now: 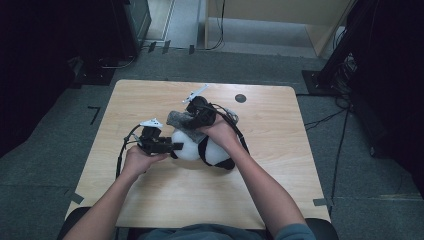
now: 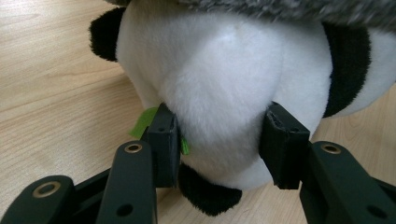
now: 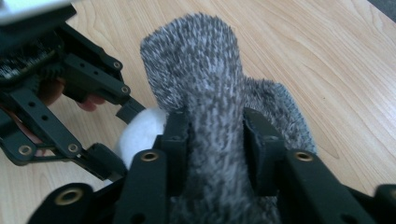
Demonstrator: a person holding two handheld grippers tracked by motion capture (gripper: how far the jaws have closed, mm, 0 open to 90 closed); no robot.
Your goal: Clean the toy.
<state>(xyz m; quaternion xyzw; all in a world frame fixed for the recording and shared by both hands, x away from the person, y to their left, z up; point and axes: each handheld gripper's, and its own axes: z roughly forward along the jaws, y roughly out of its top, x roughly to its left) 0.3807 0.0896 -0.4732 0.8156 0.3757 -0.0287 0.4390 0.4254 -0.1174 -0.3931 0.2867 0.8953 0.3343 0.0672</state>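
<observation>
The plush panda (image 1: 200, 147) lies at the centre of the wooden surface (image 1: 280, 125), partly hidden under the hands. The left tongs (image 2: 219, 140) pinch its white fur. The right tongs (image 3: 215, 135) clasp the fuzzy grey cloth (image 3: 196, 70) at the panda's 11 o'clock.

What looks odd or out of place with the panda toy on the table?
The grey furry cloth lies bunched and crooked over the panda toy, with the right tool pinching a fold of it. The left tool squeezes the panda's white body, denting it. Nothing looks torn or spilled on the table.
</observation>
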